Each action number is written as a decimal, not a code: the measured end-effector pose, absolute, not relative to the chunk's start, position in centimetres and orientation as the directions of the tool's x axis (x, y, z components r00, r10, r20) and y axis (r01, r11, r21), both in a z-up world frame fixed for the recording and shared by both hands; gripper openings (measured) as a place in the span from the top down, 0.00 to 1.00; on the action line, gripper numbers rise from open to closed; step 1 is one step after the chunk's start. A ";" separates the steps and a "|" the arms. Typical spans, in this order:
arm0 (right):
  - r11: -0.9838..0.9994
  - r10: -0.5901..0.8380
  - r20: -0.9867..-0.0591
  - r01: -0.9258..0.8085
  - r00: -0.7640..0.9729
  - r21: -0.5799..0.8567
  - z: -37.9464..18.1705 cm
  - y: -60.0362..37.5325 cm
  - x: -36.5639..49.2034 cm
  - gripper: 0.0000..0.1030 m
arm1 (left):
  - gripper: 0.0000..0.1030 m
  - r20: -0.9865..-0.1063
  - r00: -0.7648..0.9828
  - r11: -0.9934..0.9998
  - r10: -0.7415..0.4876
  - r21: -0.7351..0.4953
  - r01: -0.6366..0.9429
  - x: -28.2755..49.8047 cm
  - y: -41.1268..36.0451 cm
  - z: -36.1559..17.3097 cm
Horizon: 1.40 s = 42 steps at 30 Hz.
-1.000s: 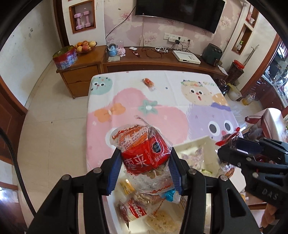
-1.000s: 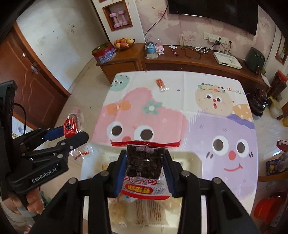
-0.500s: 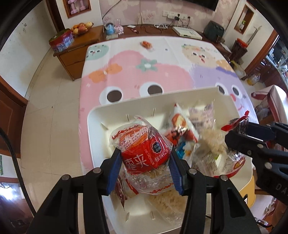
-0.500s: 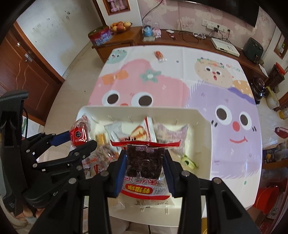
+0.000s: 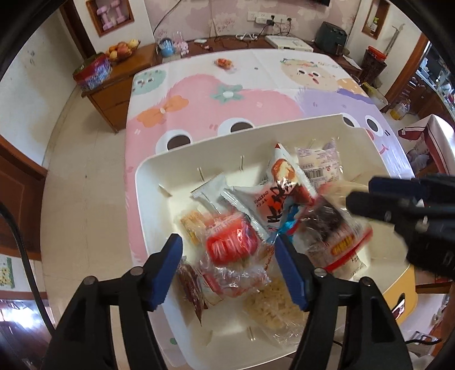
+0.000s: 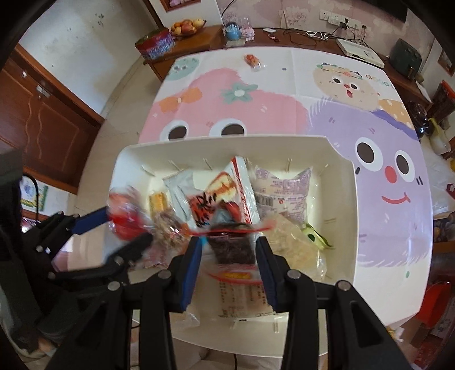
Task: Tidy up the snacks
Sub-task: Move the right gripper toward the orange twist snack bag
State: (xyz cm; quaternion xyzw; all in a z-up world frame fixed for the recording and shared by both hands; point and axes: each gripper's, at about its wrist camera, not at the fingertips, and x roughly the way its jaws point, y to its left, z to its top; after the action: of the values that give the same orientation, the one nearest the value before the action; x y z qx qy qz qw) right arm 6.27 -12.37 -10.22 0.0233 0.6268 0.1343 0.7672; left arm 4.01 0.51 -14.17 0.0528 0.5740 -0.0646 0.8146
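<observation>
Cartoon faces, pink and purple, cover the tablecloth (image 6: 284,108), and a white bin (image 6: 341,182) sits at its near edge, already loaded with snacks. Over the bin's left side, the left gripper (image 5: 227,264) has its blue fingers (image 5: 167,267) spread wide, and the red pack (image 5: 231,246) sits between them, blurred, clear of both pads and lying on the other snacks. Jaws open there, nothing pinched. On the right, the right gripper (image 6: 229,261) hangs above the near half of the bin with the dark-fruit pack (image 6: 233,250) between its fingers; both pads (image 6: 190,270) look to be off the wrapper, though blur makes that hard to call, so this one reads as open too. From the left camera that pack (image 5: 332,233) shows up smeared just right of the red one. Deeper in the bin, a white-and-red pack (image 6: 224,196) stands tilted against a pale purple pouch (image 6: 281,190), with a grey sachet (image 6: 180,187) to its left. One small orange snack (image 6: 252,61) lies alone at the far end of the cloth, well apart from the bin. Behind it, a wooden sideboard (image 6: 199,39) carries a fruit bowl (image 6: 187,26) and a red tin (image 6: 155,44).
</observation>
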 end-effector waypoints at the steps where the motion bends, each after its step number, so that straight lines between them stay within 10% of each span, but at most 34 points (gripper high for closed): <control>1: 0.961 0.248 -0.949 -0.175 0.196 0.215 -9.7 -12.6 6.4 0.61 | 0.35 -0.938 0.343 0.986 -0.046 0.012 0.166 3.9 0.5 -13.9; 23: 0.893 0.402 -0.616 -0.142 0.678 0.427 3.8 -18.8 7.4 0.51 | 0.33 -0.825 0.548 0.990 -0.139 -0.095 0.108 4.1 2.3 -4.9; 42: 0.922 0.387 -0.657 -0.286 0.647 0.261 10.5 -15.1 16.6 0.44 | 0.22 -0.650 0.759 0.999 -0.036 -0.018 0.031 13.0 2.3 7.3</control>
State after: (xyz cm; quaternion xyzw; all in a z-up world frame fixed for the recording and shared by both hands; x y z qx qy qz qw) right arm 16.57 -15.13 10.46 0.0668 0.3765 0.1860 0.9051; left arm 13.03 2.28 7.30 -0.0030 0.3465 -0.0179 0.9379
